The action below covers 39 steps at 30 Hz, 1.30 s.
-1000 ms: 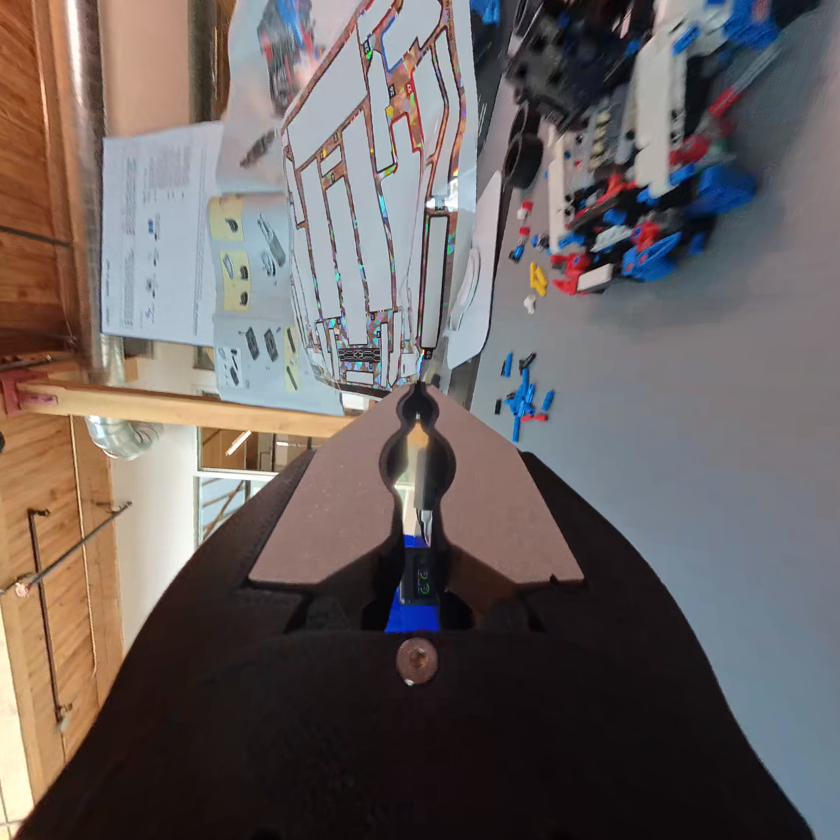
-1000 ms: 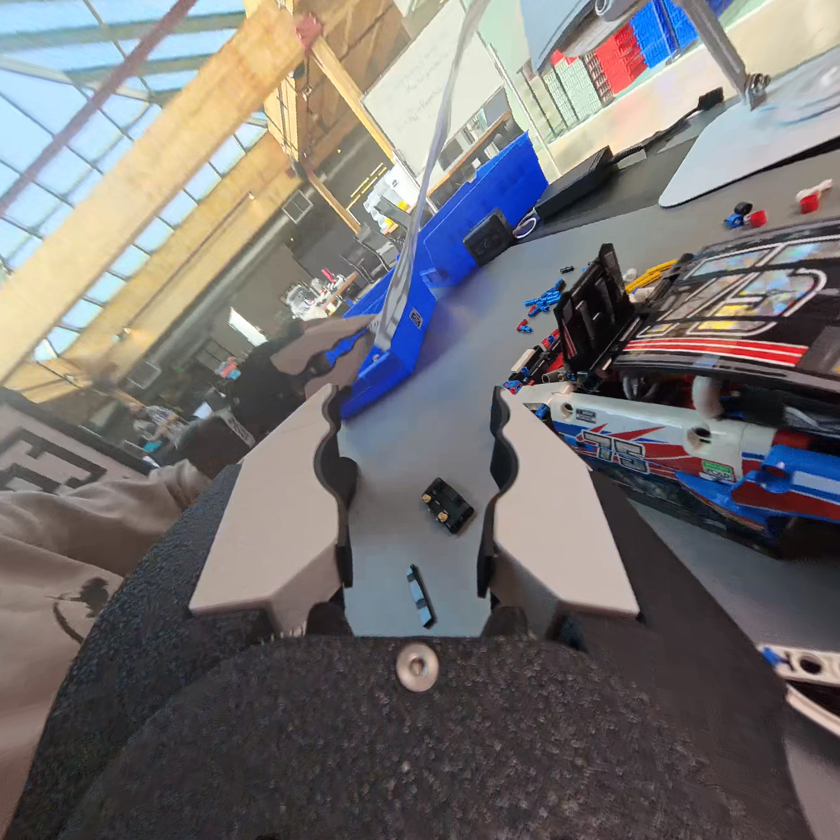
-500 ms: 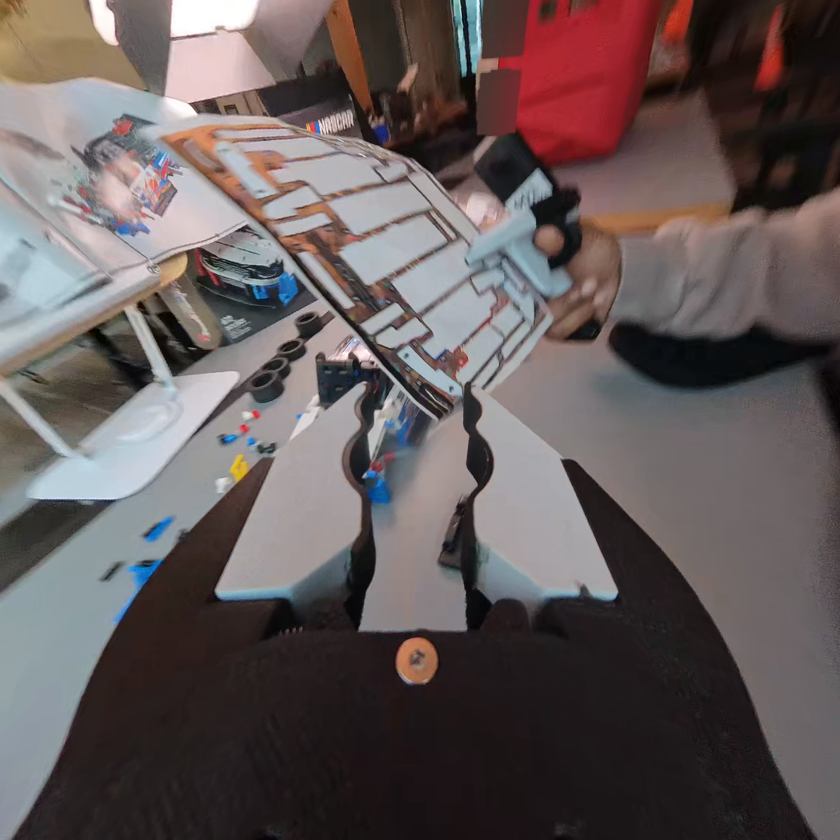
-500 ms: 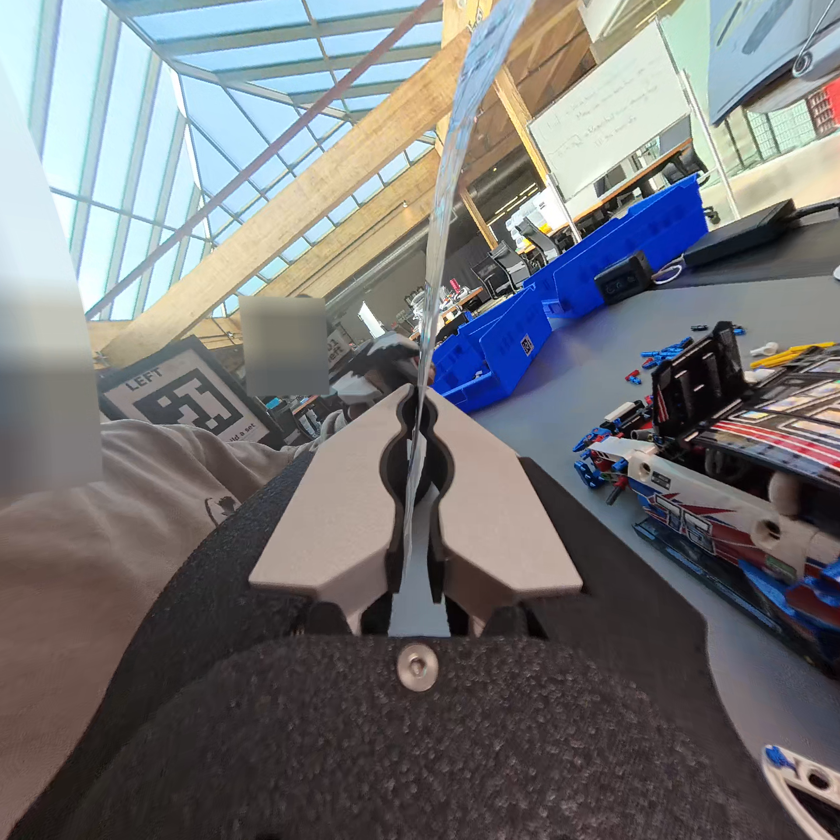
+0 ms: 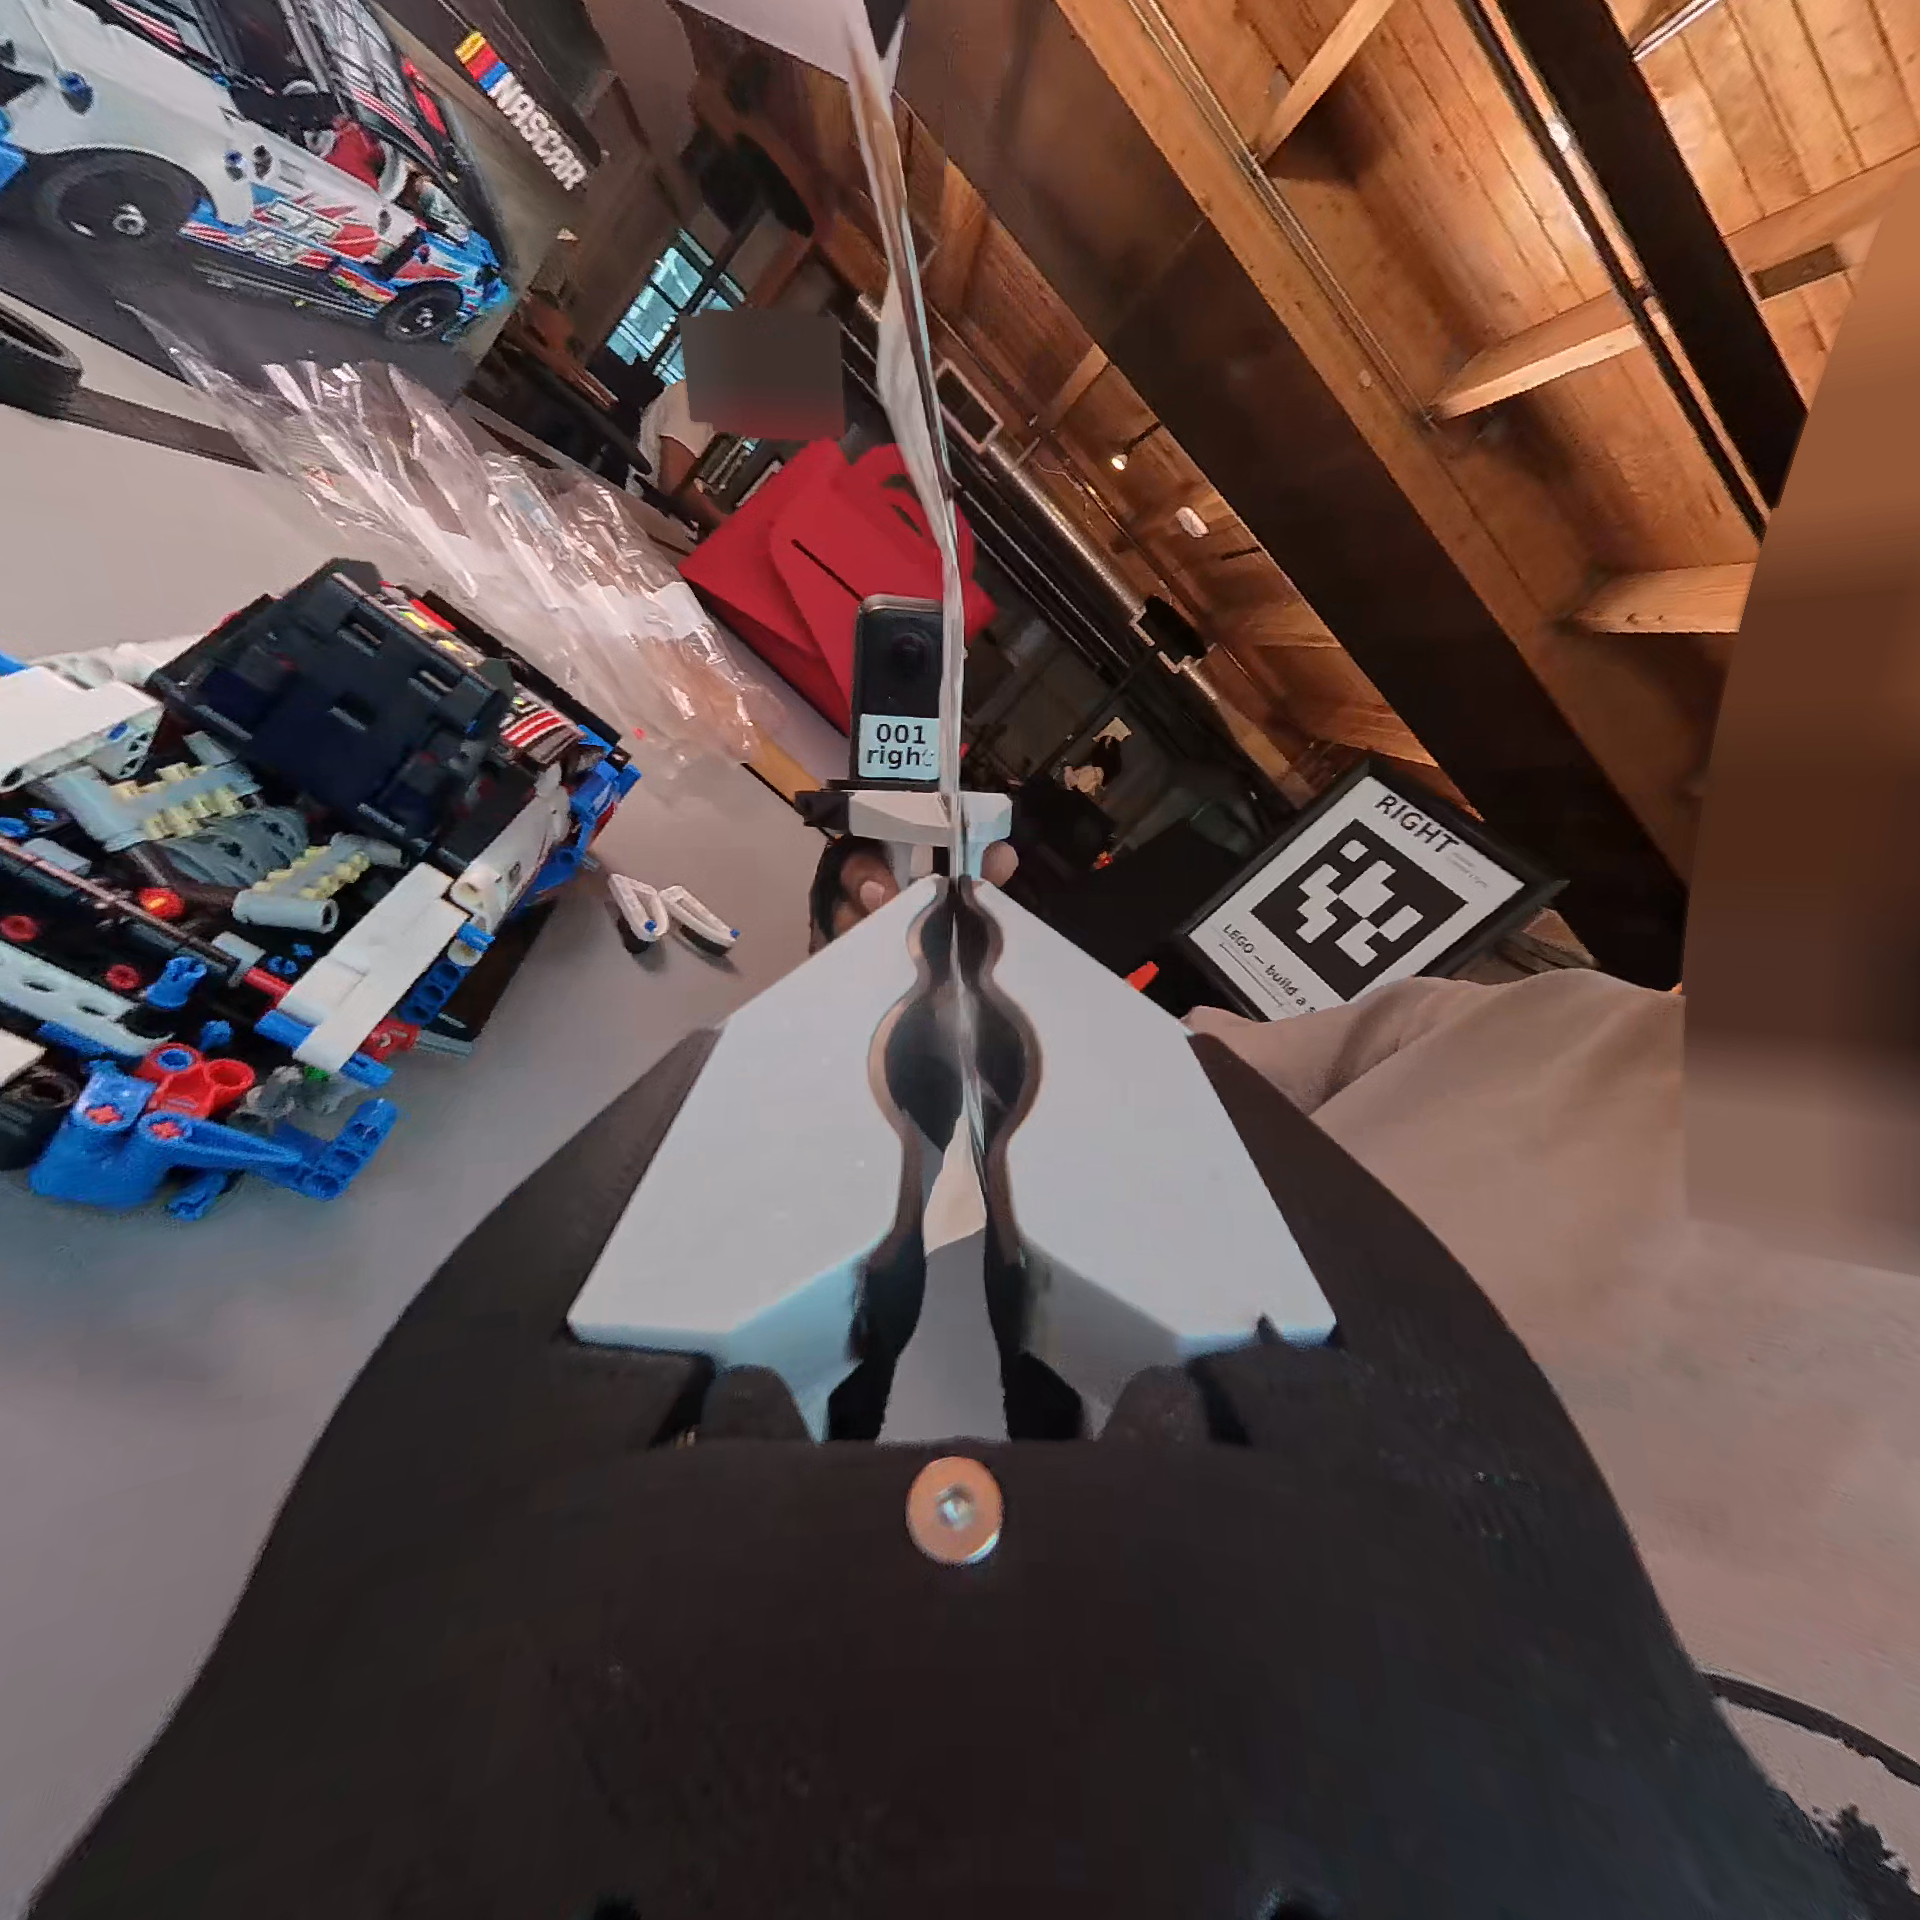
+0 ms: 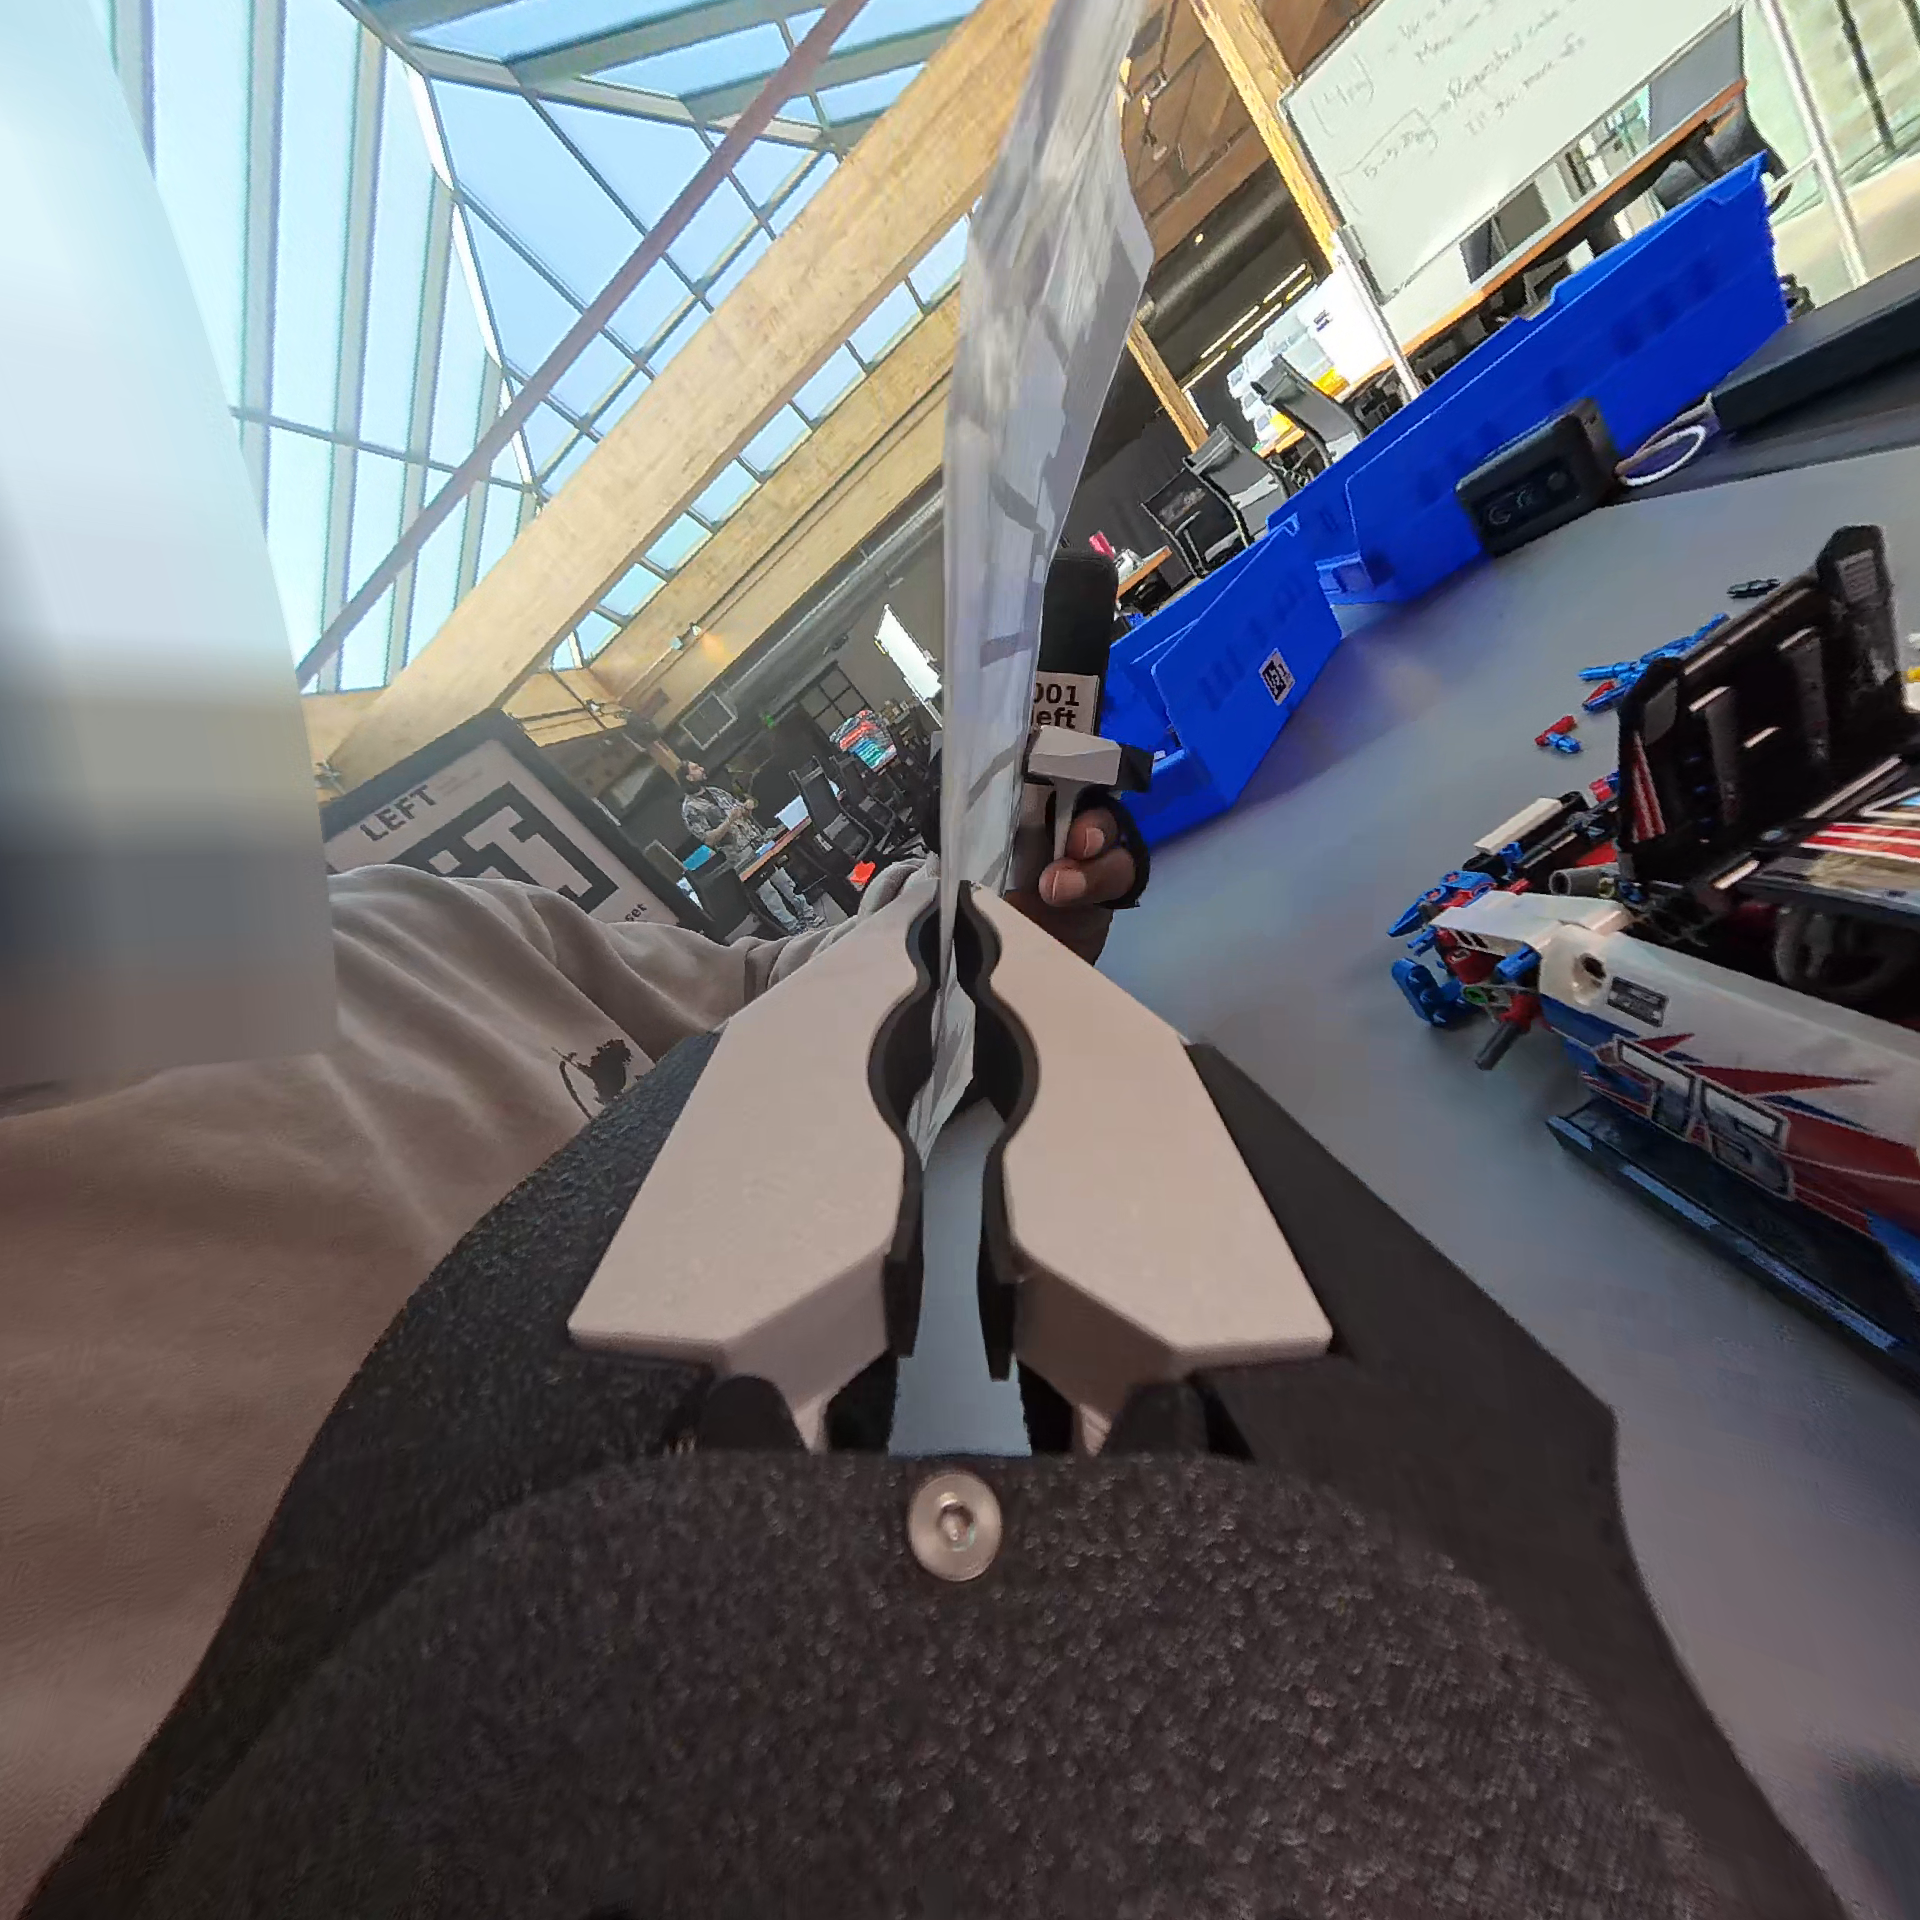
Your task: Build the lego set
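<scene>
A sticker sheet (image 5: 914, 416) stands on edge between both grippers, above the grey table (image 5: 208, 1351). My left gripper (image 5: 954, 896) is shut on one edge of it. My right gripper (image 6: 961, 906) is shut on the opposite edge, where the sheet (image 6: 1029, 416) rises upward. Each gripper faces the other: the right one shows beyond the sheet in the left wrist view (image 5: 904, 821), and the left one shows in the right wrist view (image 6: 1081, 769). The partly built Lego race car (image 5: 260, 862) lies on the table to the left, and to the right in the right wrist view (image 6: 1714, 987).
Clear plastic bags (image 5: 499, 540) and the set's box (image 5: 239, 187) lie behind the car. Two small white pieces (image 5: 675, 920) lie near it. Blue bins (image 6: 1455, 582), a black device (image 6: 1538, 488) and loose blue pieces (image 6: 1652, 665) sit at the far side. A person's sleeve (image 6: 416, 987) is close. One gripper's finger ends stand about 9 centimeters off the other's.
A second ago only my left gripper held the sheet. The right gripper then shut on it while the left one opened and swung round. Now both are shut on the sheet.
</scene>
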{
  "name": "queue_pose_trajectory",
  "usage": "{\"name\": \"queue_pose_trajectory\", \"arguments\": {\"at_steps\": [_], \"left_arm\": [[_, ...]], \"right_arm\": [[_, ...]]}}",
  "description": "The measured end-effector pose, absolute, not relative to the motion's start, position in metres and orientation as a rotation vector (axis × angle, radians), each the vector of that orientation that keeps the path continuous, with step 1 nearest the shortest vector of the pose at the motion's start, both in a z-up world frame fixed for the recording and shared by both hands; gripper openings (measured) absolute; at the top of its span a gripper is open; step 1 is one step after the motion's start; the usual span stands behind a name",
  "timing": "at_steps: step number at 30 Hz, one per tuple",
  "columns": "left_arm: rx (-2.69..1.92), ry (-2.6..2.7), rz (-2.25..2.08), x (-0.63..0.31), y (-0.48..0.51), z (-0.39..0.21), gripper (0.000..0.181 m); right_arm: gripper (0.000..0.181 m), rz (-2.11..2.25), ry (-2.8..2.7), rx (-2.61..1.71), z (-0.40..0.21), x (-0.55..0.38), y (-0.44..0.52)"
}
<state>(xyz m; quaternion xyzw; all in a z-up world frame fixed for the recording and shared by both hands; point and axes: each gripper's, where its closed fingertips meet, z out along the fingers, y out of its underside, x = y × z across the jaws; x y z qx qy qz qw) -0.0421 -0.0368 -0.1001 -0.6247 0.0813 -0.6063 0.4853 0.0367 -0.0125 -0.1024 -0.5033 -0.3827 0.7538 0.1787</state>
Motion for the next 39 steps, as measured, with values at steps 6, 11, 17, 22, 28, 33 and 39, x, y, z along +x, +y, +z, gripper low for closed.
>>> {"name": "queue_pose_trajectory", "arguments": {"at_steps": [6,11,17,22,28,33,39], "left_arm": [[-1.582,0.162,-1.444,-0.046,-0.037,-0.114,0.0],[-1.603,0.168,-1.426,-0.043,-0.038,-0.116,0.0],[-1.603,0.199,-1.393,-0.042,-0.041,-0.116,0.0],[-1.573,0.275,-1.329,-0.043,-0.047,-0.108,0.0],[-1.64,0.356,-1.218,-0.037,-0.047,-0.115,0.0],[-1.67,0.444,-1.184,-0.018,-0.053,-0.12,0.0],[-1.642,0.524,-1.123,-0.012,-0.062,-0.114,0.0]], "right_arm": [[0.0,2.113,-1.037,-1.537,-0.117,0.03,-0.004],[0.0,2.122,-0.981,-1.568,-0.119,0.03,0.001],[0.0,2.056,-0.998,-1.544,-0.118,0.03,0.001],[0.027,1.59,-1.037,-1.434,-0.106,0.038,0.033],[0.035,0.777,-1.428,-0.94,-0.057,0.039,-0.004],[0.04,0.417,-1.8,-0.683,-0.101,-0.013,-0.056],[0.036,0.483,-1.884,-0.741,-0.116,-0.027,-0.06]]}}
